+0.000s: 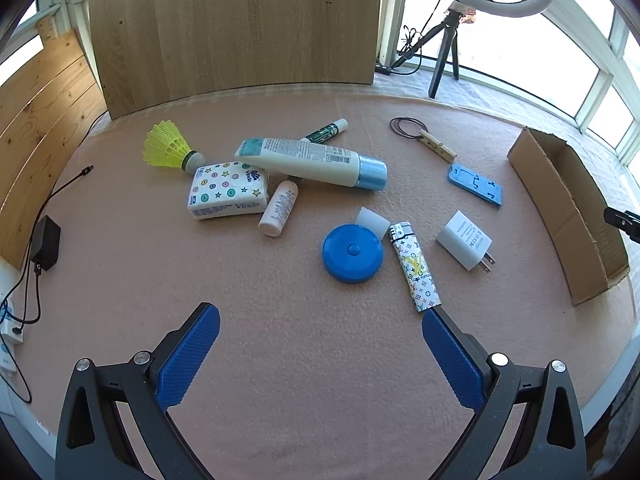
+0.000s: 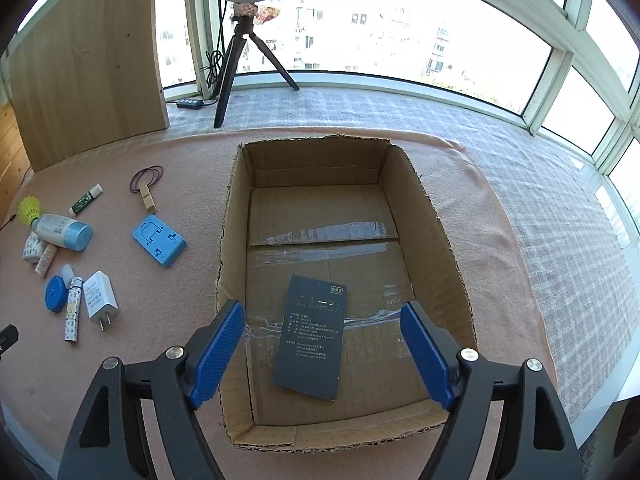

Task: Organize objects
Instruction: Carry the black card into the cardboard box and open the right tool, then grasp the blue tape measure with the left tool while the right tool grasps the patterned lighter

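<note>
While both sets of jaws stand spread wide and hold nothing, the left gripper [image 1: 320, 332] hangs over the pink-covered counter [image 1: 280, 360] at the lower centre of its view. Its right blue pad sits just beside the lower end of the patterned lighter [image 1: 414, 266].

Items in the left wrist view:
- A round blue tape measure [image 1: 353, 253] lies at centre, touching a small white cap [image 1: 372, 221] on its upper right.
- A white charger plug [image 1: 466, 240] lies right of the lighter, prongs pointing lower right.
- A blue phone stand [image 1: 476, 184] lies flat at right of centre.
- A wooden clothespin [image 1: 436, 146] touches a dark elastic loop [image 1: 408, 125] above it.
- A large white tube with a blue cap [image 1: 312, 162] rests partly across a tissue pack [image 1: 228, 192].
- A small white bottle [image 1: 279, 208] lies just beside the pack.
- A yellow shuttlecock [image 1: 170, 146] lies at the upper left of the group.
- A green-and-white stick [image 1: 326, 131] lies behind the tube.
- The cardboard box [image 1: 568, 208] stands at the right edge.

In the right wrist view, the right gripper [image 2: 322, 338] hovers above the open cardboard box [image 2: 424, 208], which fills the centre of the frame. A dark flat card box [image 2: 314, 336] lies on the box floor, between the two pads as seen in the frame. The loose items lie at the left of this frame, outside the box. A ring light on a tripod [image 2: 240, 52] stands at the upper left, before the windows.
</note>
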{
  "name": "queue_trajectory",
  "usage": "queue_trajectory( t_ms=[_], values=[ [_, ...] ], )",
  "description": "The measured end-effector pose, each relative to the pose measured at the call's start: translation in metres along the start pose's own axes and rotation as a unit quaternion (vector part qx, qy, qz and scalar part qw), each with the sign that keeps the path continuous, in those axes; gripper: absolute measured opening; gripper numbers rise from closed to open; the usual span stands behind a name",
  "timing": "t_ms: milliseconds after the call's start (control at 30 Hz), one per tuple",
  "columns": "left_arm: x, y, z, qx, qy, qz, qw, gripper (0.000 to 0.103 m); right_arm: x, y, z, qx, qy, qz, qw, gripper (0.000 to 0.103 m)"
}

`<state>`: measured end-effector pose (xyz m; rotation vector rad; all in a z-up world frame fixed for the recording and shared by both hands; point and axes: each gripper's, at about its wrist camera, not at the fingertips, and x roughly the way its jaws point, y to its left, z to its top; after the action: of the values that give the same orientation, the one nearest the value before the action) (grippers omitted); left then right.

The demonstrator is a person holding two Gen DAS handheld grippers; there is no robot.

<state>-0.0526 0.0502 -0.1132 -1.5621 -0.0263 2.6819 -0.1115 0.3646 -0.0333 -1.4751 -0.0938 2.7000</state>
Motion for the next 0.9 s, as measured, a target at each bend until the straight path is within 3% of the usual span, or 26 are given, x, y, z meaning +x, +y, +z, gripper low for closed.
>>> queue_trajectory(
  t_ms=[300, 700, 900],
  values=[
    [0.007, 0.002, 0.003, 0.008, 0.001, 0.000, 1.0000, 0.102, -0.014, 0.022, 0.003, -0.008, -0.007, 0.021, 1.000, 0.078],
    [0.026, 0.003, 0.015, 0.027, 0.003, -0.004, 0.9996, 0.100, -0.033, 0.090, -0.018, -0.011, -0.003, 0.108, 0.994, 0.078],
    [0.040, -0.003, 0.023, 0.043, 0.009, -0.009, 0.9990, 0.095, -0.025, 0.131, -0.035, -0.020, 0.022, 0.147, 0.989, 0.077]
  ],
)
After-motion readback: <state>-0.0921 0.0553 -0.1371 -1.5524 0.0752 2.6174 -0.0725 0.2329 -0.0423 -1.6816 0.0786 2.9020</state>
